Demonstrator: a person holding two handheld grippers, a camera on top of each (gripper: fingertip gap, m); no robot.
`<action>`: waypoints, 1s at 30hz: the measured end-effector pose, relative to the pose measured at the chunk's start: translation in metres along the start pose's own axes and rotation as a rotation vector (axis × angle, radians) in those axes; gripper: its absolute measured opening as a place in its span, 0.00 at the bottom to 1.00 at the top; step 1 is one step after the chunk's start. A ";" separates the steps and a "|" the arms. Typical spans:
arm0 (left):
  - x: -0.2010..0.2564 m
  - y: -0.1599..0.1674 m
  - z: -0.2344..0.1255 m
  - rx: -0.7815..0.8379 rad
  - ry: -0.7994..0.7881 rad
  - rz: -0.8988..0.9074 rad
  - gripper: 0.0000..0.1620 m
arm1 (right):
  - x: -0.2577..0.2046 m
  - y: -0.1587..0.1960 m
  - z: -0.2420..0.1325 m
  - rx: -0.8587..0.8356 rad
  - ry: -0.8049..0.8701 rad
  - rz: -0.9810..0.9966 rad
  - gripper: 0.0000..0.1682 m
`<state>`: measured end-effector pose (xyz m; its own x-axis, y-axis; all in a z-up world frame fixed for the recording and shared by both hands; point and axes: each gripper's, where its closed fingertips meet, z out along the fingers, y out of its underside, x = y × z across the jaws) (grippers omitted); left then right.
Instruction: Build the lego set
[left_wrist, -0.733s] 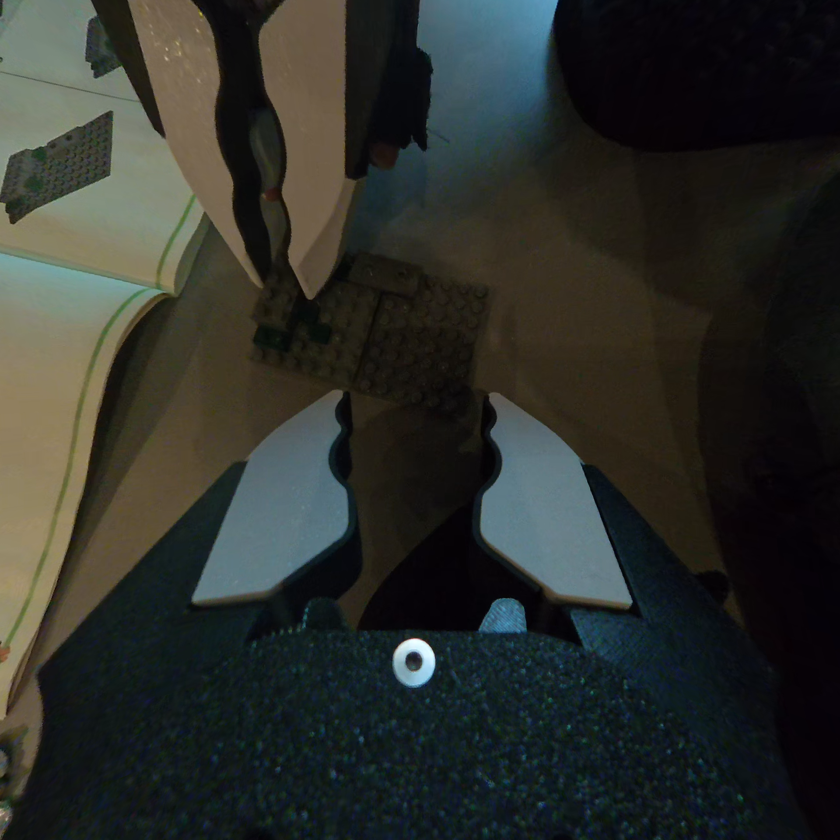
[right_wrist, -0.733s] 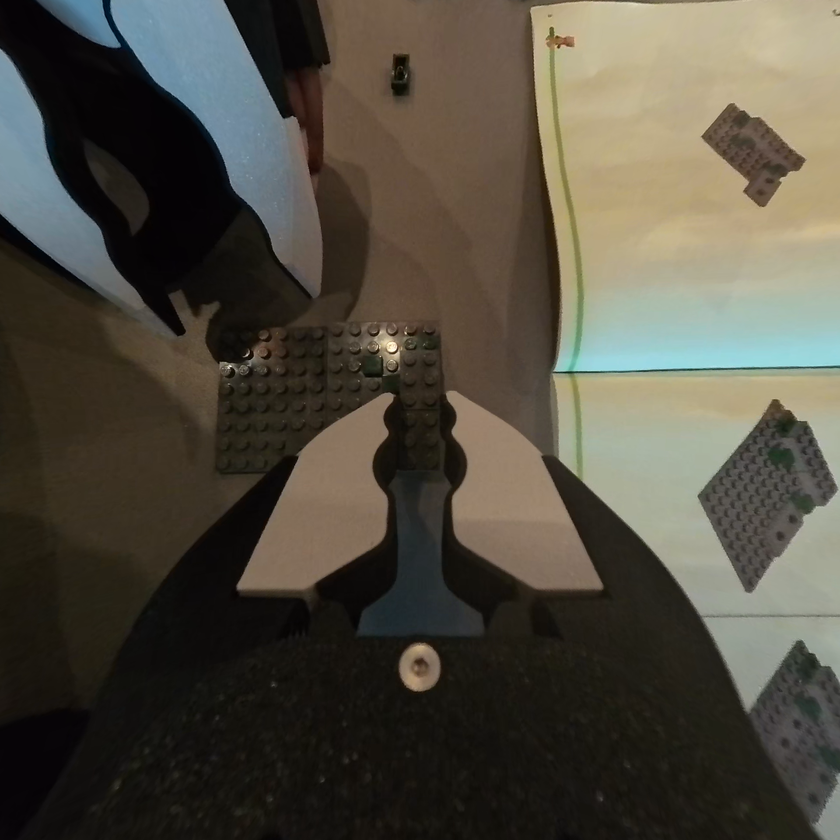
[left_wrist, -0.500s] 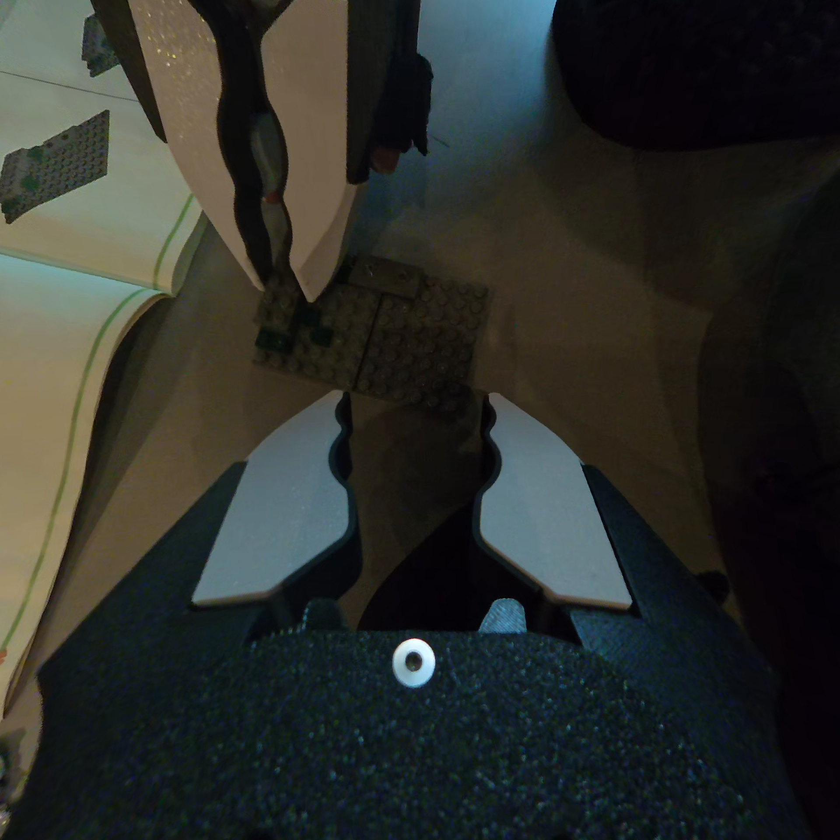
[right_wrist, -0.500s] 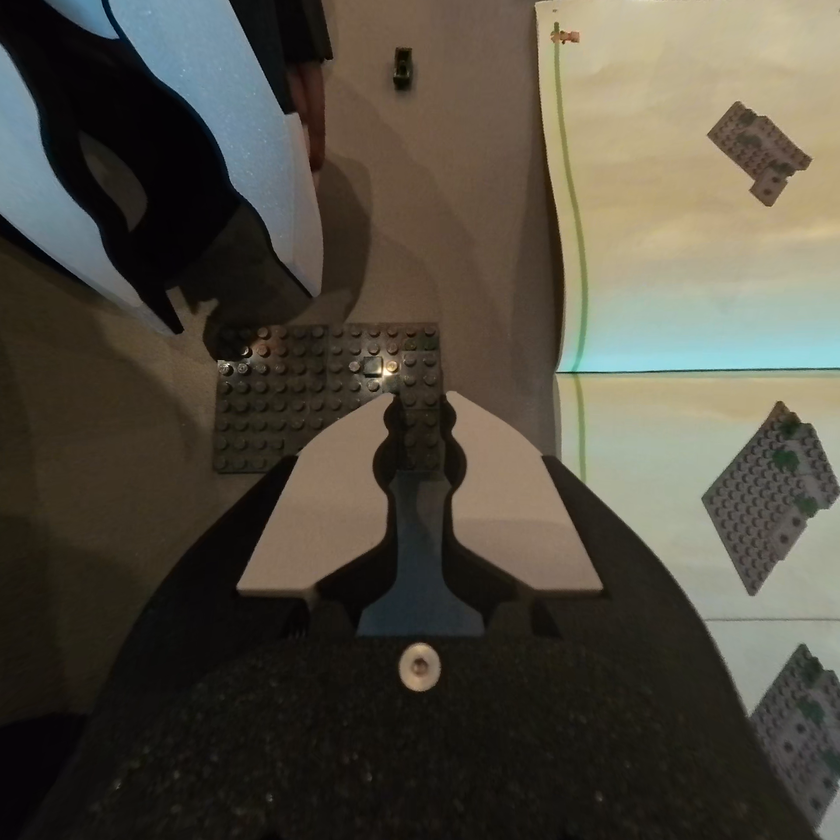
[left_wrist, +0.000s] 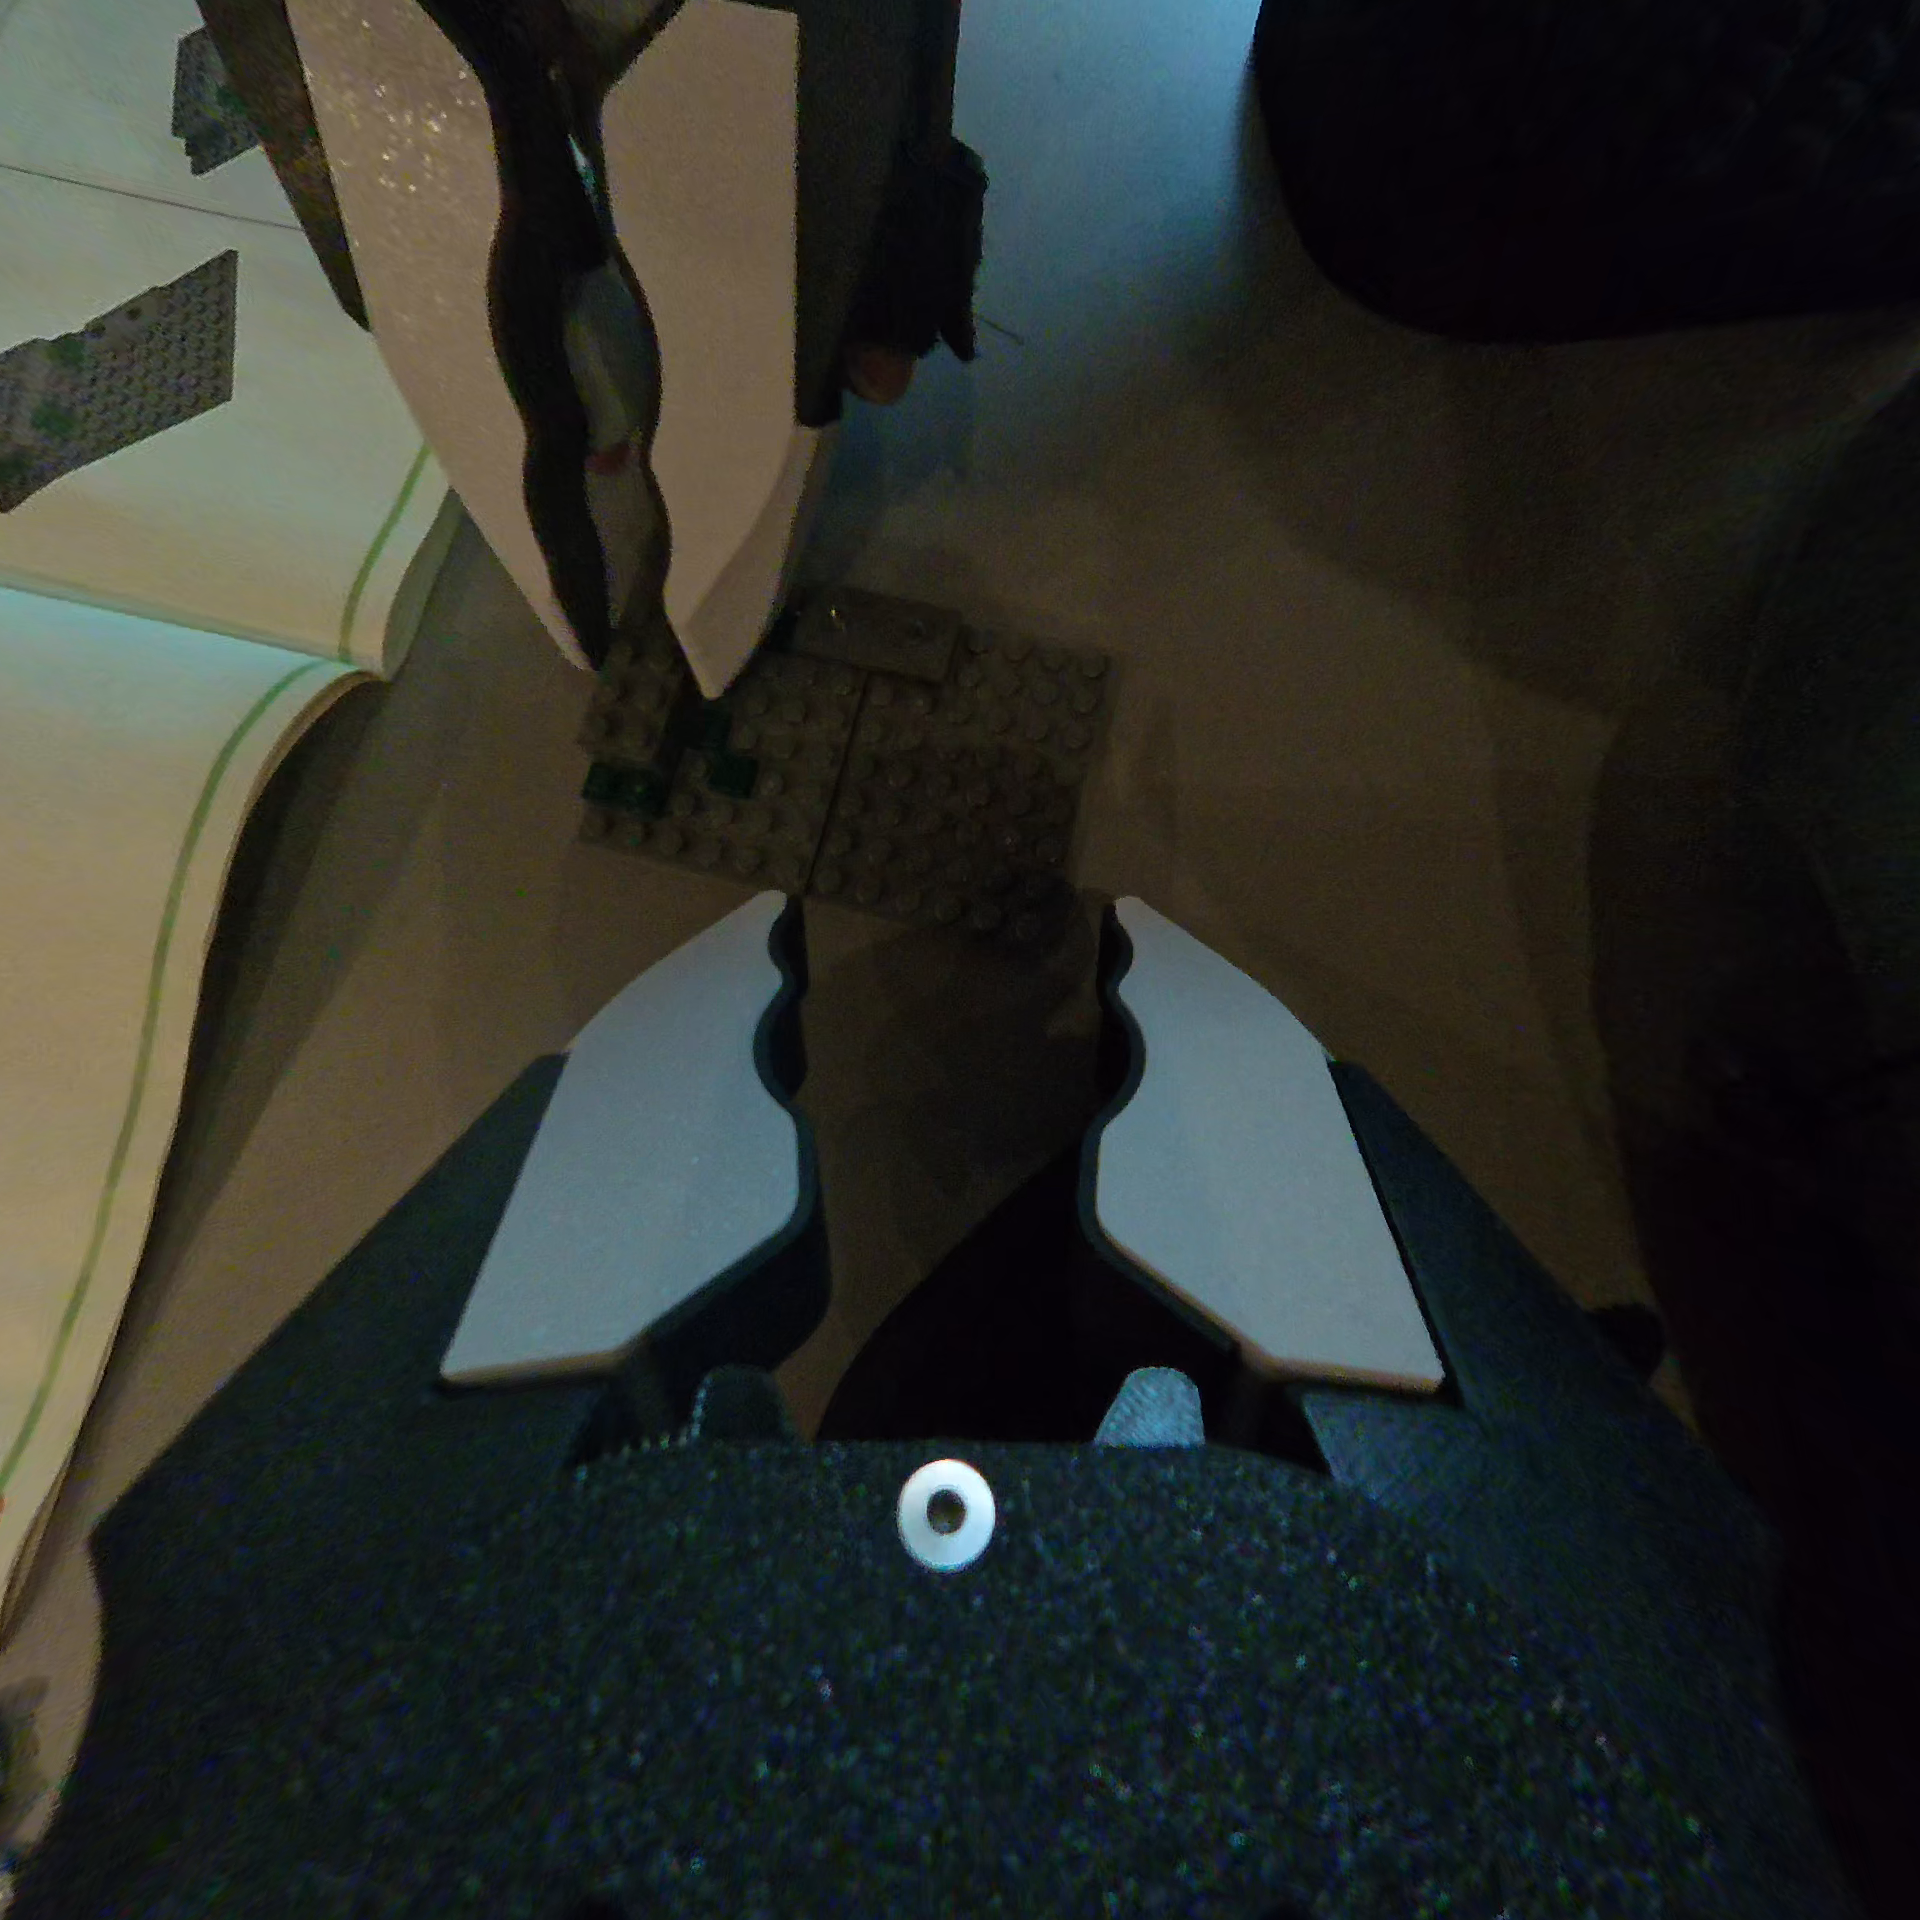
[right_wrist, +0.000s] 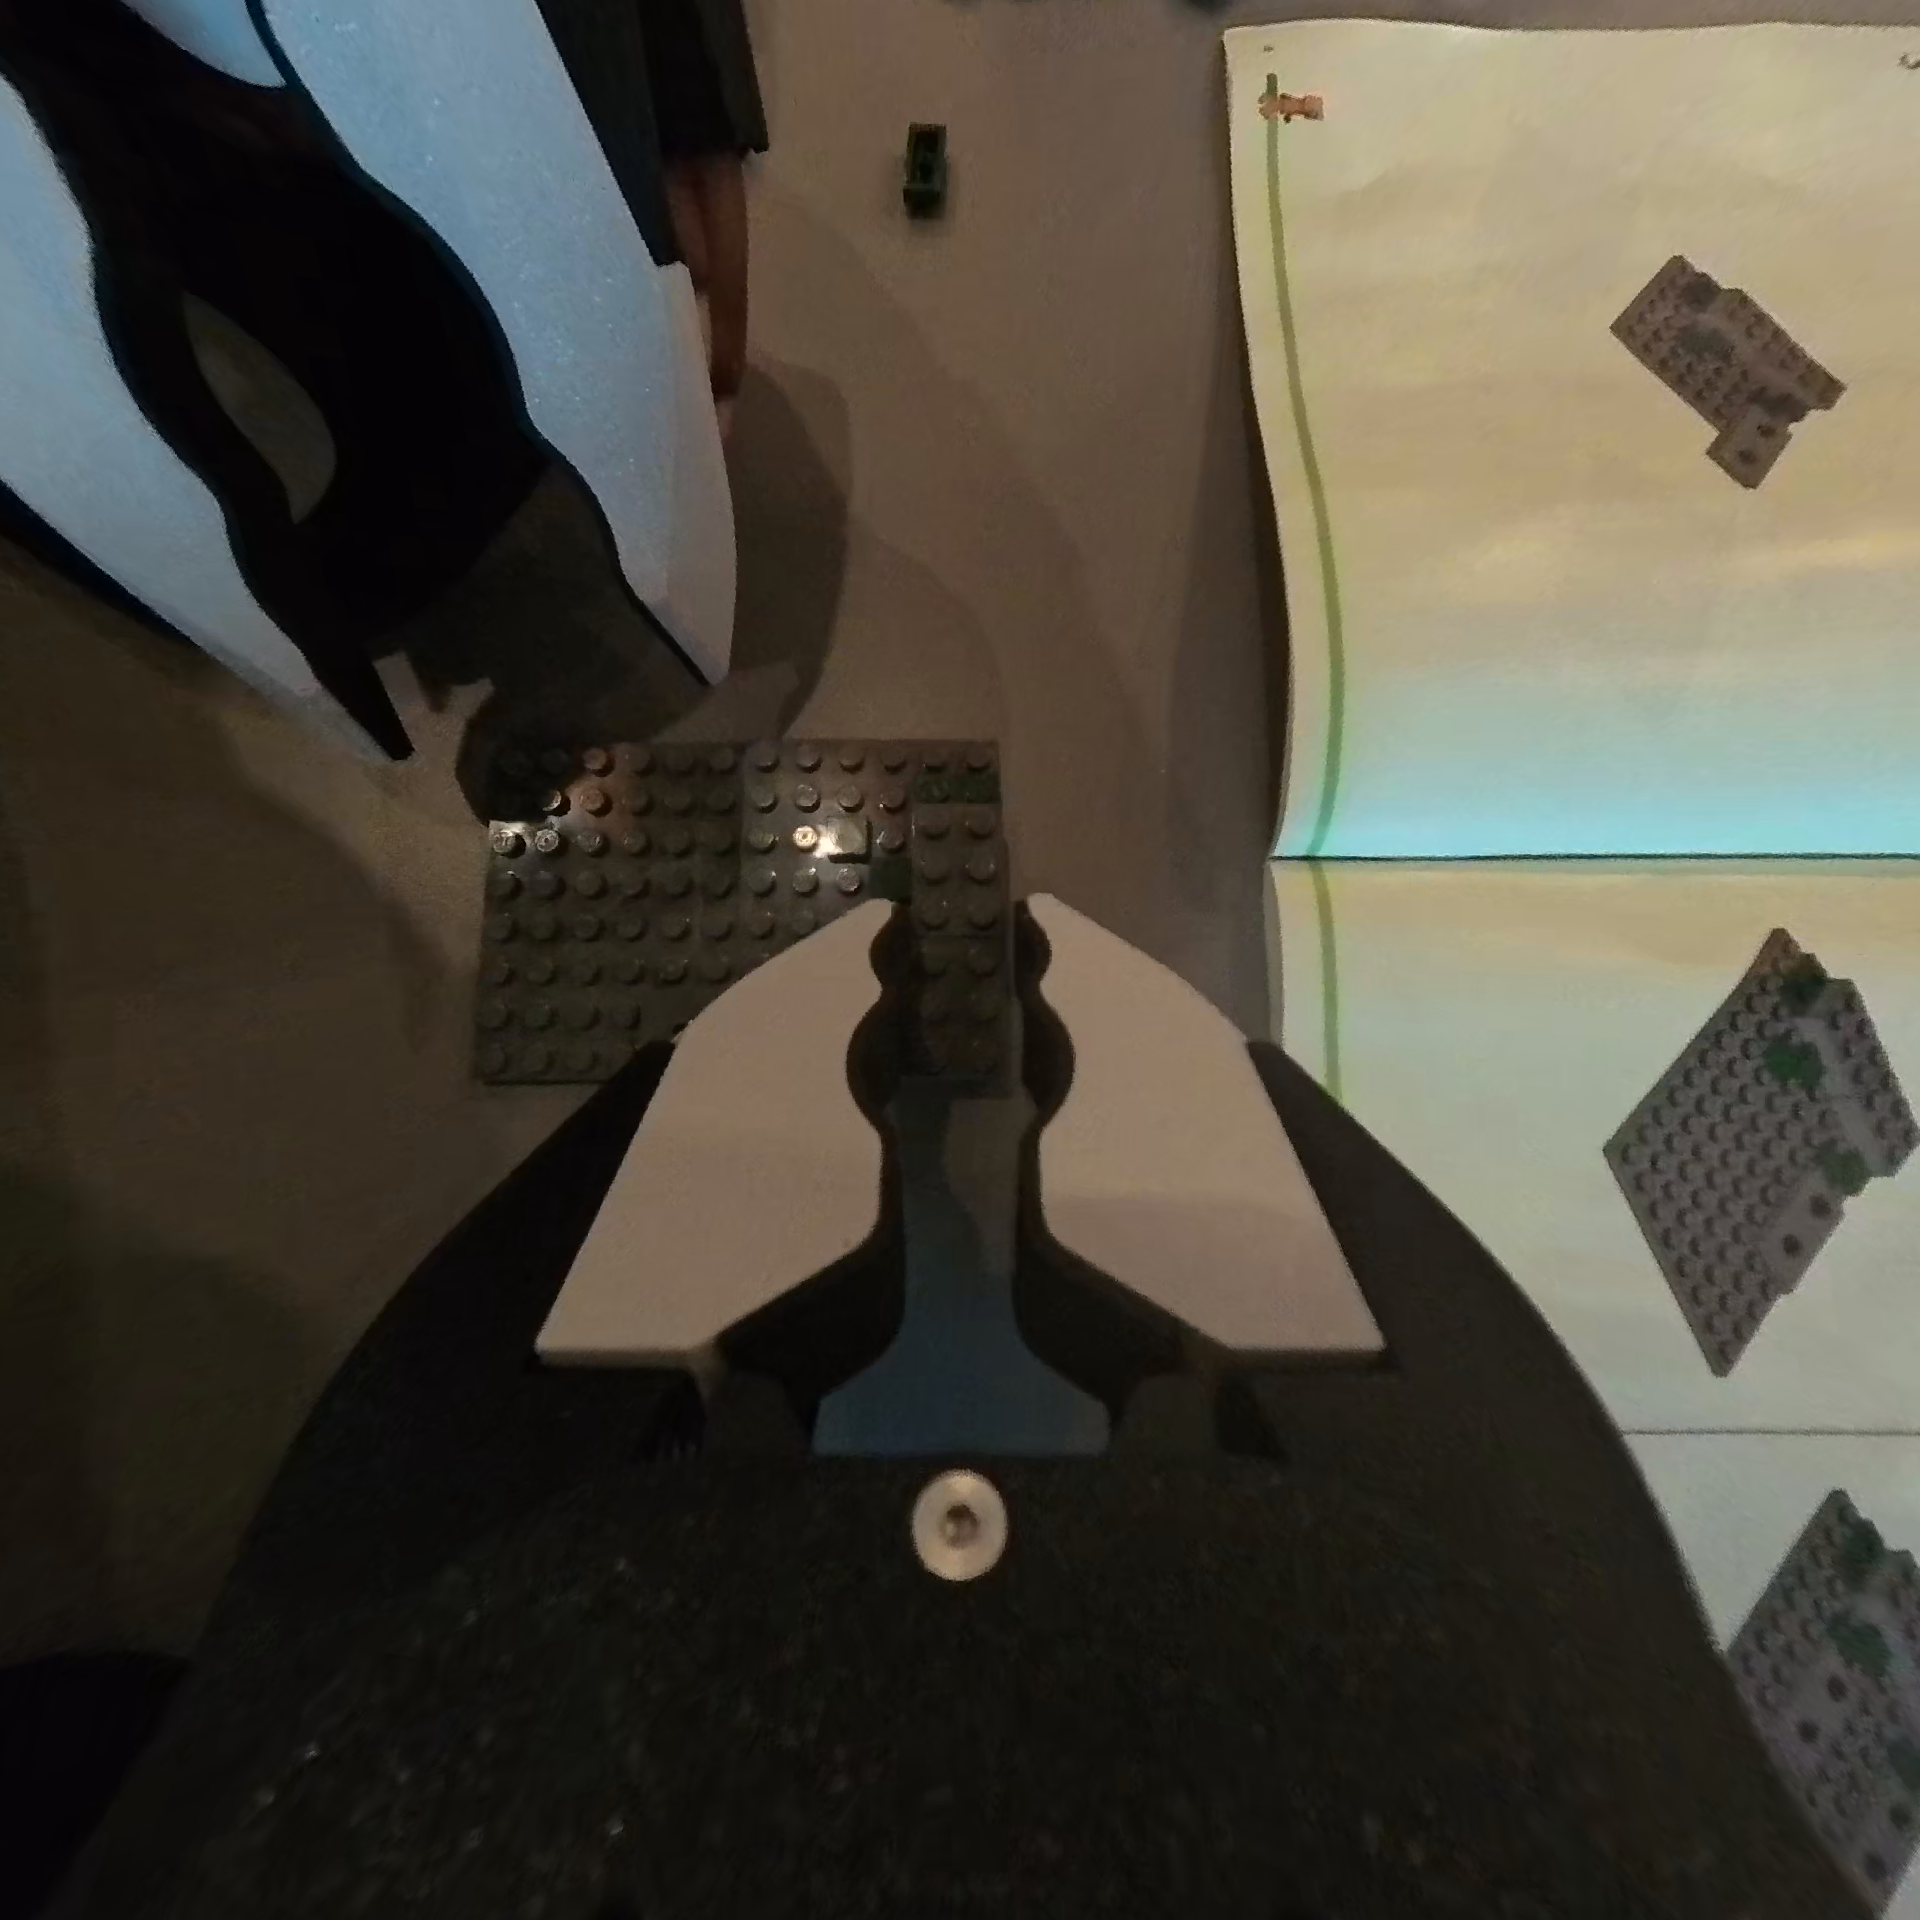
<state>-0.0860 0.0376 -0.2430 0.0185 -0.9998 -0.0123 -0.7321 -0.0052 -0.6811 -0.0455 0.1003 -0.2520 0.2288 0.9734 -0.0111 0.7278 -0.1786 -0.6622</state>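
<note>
A dark grey studded baseplate (left_wrist: 914, 790) lies on the tan table, and it also shows in the right wrist view (right_wrist: 644, 935). Small dark green pieces (left_wrist: 717, 753) sit on it near one corner. My right gripper (right_wrist: 958, 906) is closed down on a grey two-stud-wide plate (right_wrist: 961, 977) lying along the baseplate's right edge. In the left wrist view it comes down from the top onto that corner (left_wrist: 649, 670). My left gripper (left_wrist: 951, 914) is open and empty, just short of the baseplate's near edge, and it shows at upper left in the right wrist view (right_wrist: 551, 707).
An open instruction booklet (right_wrist: 1558, 520) lies right of the baseplate; it shows at left in the left wrist view (left_wrist: 156, 779). A small dark green piece (right_wrist: 925, 171) lies on the table beyond the baseplate. A large dark object (left_wrist: 1558, 156) sits at upper right. About 12 centimeters separates my left fingertips from the small dark green piece (right_wrist: 925, 171).
Almost nothing has changed. Both grippers hold their places over the baseplate, and the views drift only slightly.
</note>
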 end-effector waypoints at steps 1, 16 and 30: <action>0.000 0.000 0.000 0.000 0.000 0.000 0.33 | 0.000 0.000 0.000 0.004 -0.003 0.000 0.12; -0.001 0.000 0.001 0.007 0.013 -0.017 0.33 | -0.011 -0.015 -0.044 0.148 0.035 0.016 0.18; 0.005 -0.010 0.020 -0.052 0.086 0.037 0.35 | -0.062 0.013 -0.021 0.092 0.017 0.052 0.19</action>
<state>-0.0654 0.0328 -0.2510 -0.0660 -0.9974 0.0275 -0.7656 0.0330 -0.6425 -0.0366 0.0344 -0.2441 0.2763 0.9604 -0.0347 0.6522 -0.2139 -0.7273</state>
